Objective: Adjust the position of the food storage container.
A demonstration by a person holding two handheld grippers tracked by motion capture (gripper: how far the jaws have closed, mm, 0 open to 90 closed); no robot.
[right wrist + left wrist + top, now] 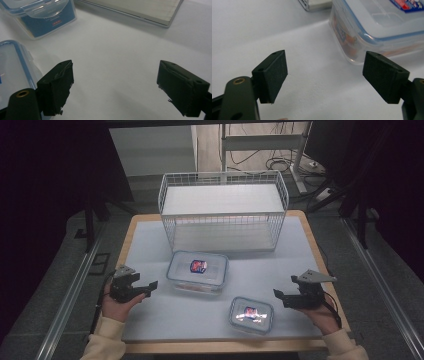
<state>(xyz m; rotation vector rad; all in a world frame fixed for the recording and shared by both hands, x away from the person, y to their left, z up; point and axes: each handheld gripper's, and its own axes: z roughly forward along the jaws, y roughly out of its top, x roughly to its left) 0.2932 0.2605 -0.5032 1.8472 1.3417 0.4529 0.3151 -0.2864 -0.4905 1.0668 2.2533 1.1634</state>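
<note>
Two clear lidded containers with blue seals lie on the white table top (150, 245). The larger container (197, 271) is in the middle; its corner (372, 27) sits just beyond my left gripper's right jaw. The smaller container (251, 314) lies near the front; its edge (12, 72) is behind my right gripper's left jaw. My left gripper (151, 287) rests at the left, open, aimed at the larger container. At the right, my right gripper (278, 296) is open too, pointing toward the smaller one. Nothing is between either pair of jaws (324, 77) (115, 85).
A white wire basket (223, 210) with a flat white floor stands at the back of the table; its base (140, 10) shows ahead of the right gripper. The table has a wooden rim (320, 255). Dark stands and cables surround the table.
</note>
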